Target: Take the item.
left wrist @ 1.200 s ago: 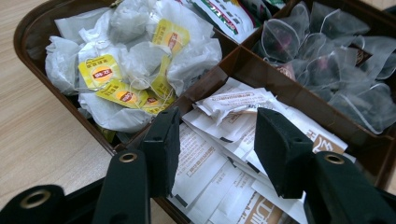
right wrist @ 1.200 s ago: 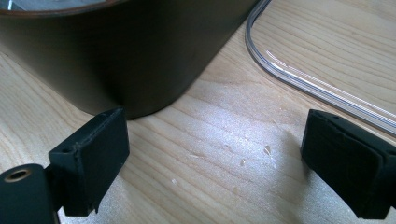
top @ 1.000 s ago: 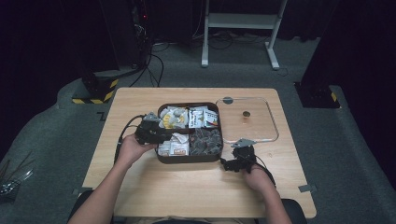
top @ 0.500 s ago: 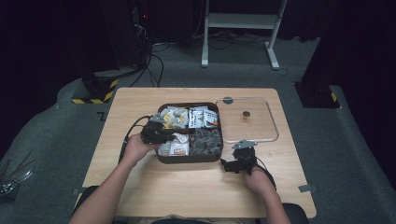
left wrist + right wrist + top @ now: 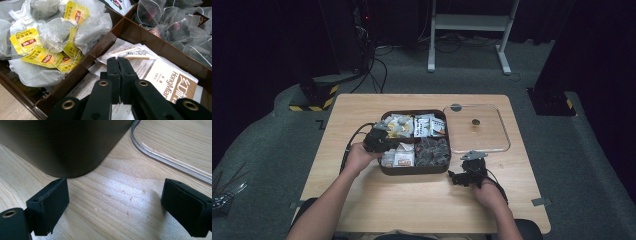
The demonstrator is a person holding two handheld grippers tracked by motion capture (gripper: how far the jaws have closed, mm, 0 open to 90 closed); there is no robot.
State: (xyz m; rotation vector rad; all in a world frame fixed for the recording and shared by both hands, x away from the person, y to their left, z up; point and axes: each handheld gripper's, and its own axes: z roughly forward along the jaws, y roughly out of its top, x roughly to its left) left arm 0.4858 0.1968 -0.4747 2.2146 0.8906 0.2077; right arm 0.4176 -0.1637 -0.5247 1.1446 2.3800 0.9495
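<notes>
- Under the left claw [image 5: 119,65], clenched with nothing visibly caught, flat paper sachets [image 5: 160,75] lie in the brown box [image 5: 414,170]: light, limp, best pinched at an edge.
- Beside the box, right claw [image 5: 115,206] released over the surface [image 5: 112,187].

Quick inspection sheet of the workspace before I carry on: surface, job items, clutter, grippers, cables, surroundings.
Surface: wooden table, bare in front of the box.
Job's things: brown divided box holding yellow-tagged tea bags, white sachets and dark mesh bags; clear lid lies flat right of the box.
Clutter: nothing seen.
Grippers: left hand-held gripper shut, tips over the white sachets, whether it pinches one cannot be told; right hand-held gripper open, low over the table beside the box corner.
Cables: a black cable trails from the left one.
Surroundings: dark room, white stand behind.
</notes>
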